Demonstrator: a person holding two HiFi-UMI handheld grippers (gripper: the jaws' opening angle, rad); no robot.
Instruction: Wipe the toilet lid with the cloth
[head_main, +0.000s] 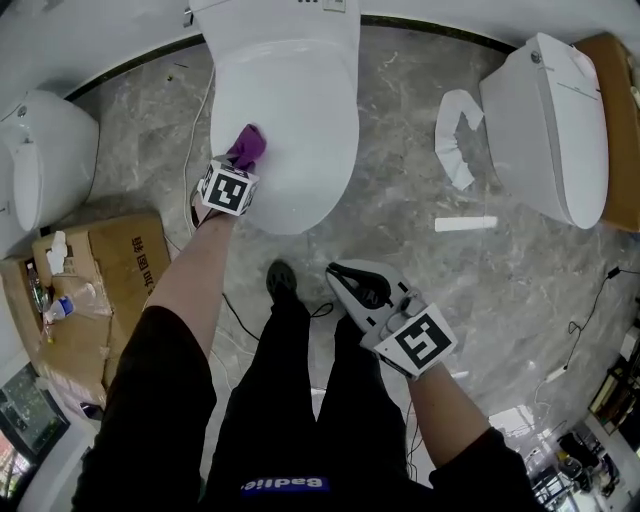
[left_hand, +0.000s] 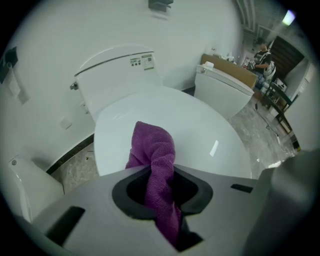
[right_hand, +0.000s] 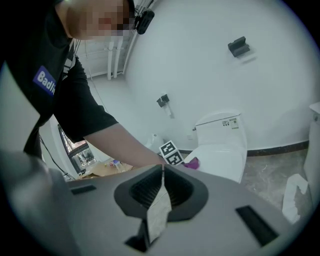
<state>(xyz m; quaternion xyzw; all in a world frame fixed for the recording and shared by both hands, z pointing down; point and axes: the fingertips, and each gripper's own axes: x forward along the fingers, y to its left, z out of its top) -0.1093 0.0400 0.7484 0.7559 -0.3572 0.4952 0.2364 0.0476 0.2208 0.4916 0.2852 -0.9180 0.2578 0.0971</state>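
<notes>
Left tongs (head_main: 243, 163) are clamped on the purple cloth (head_main: 247, 146). In the left gripper view the cloth (left_hand: 154, 150) runs up through the closed jaws of the tongs (left_hand: 161, 200), and its bunched free end pokes out ahead. The cloth is over the left side of the toilet lid (head_main: 300, 110), near the rim. It looks like it's touching the lid, can't confirm. The lid (left_hand: 200, 125) is down, white and glossy, with the tank (left_hand: 115, 75) behind it against the wall.

Right tongs (head_main: 345, 283) are held low near the person's legs, well apart from the toilet, over the marble floor (head_main: 420, 200). In the right gripper view the tongs (right_hand: 159, 200) have their jaws pressed together with nothing between them. That view also catches the left marker cube (right_hand: 171, 152) and the cloth (right_hand: 191, 162) at the lid's edge.

Around it:
- second toilet (head_main: 555, 120) to the right
- another white fixture (head_main: 40, 160) to the left
- cardboard box (head_main: 100, 280) on the floor, left
- white scrap (head_main: 455, 135) and white strip (head_main: 465, 224) on the floor between the two toilets
</notes>
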